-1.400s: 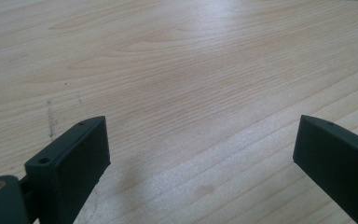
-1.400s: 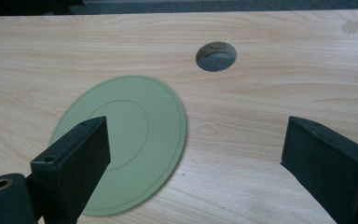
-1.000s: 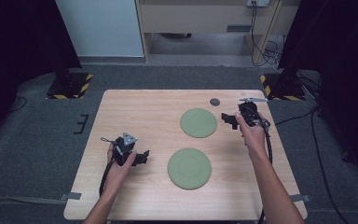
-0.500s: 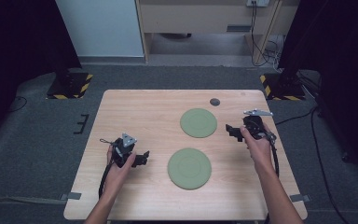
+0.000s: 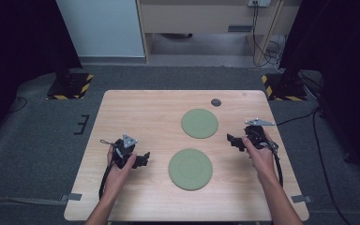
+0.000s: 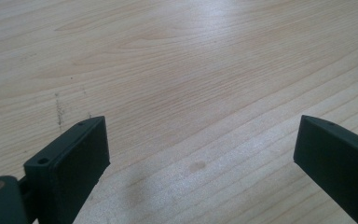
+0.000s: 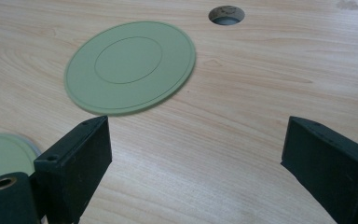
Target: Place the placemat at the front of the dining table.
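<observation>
The desk [image 5: 136,108] is a pale wood-grain slab, its surface bare along the left edge and the near edge. Close to its far edge, toward the right corner, sits a round cable hole [image 5: 216,102] with a dark grey insert. The desk stands on grey carpet [image 5: 37,140]. Two stand bases marked with yellow-and-black hazard tape [image 5: 70,86] rest on the carpet beyond the far left and far right corners. A black bracket [image 5: 82,125] lies on the carpet just off the left edge. Grey tape strips [image 5: 73,197] lie at the near corners. Behind the far edge stand a light blue panel [image 5: 101,28] and a wooden cabinet [image 5: 201,16], with cables [image 5: 262,47] hanging beside it.
</observation>
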`<state>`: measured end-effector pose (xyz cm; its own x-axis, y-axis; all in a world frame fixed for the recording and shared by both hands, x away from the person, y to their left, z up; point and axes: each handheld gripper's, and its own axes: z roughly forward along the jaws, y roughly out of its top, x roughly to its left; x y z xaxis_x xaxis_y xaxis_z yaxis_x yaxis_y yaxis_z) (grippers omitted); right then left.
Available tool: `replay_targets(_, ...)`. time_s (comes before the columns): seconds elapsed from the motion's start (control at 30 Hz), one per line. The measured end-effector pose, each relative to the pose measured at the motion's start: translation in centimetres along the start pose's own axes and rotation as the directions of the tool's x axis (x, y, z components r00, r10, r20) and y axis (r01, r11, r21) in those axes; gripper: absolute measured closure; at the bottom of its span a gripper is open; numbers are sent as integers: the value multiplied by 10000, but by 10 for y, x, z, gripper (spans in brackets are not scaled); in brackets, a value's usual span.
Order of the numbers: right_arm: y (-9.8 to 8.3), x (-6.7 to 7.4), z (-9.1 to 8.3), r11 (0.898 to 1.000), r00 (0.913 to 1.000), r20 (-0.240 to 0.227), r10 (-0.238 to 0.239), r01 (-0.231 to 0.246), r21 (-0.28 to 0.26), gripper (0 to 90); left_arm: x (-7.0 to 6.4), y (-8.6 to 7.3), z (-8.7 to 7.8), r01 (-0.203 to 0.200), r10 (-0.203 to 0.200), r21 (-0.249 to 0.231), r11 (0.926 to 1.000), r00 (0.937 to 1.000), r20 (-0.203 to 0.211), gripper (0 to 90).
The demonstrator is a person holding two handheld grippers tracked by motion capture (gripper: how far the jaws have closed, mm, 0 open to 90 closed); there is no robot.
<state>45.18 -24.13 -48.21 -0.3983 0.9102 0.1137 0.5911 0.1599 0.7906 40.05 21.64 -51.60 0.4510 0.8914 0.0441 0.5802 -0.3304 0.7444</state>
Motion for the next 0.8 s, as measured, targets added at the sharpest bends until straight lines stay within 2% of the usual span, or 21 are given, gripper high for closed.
replay_targets(0.13, -7, 1, -1, 9999, 9996, -261, 134, -136, -80, 79, 0, -1, 0, -33, 34, 40, 10000, 10000, -43, 27)
replay_targets(0.43, -25, 4, -1, 9999, 9994, -332, -60, 64, 118, 77, 1, -2, 0, 22, -21, 95, 10000, 10000, -51, 27)
replay_targets(0.8, -44, 6, 4, 9992, 9992, -405, 71, -55, 389, 76, 1, -3, 1, 10, -9, 155, 9999, 10000, -46, 27)
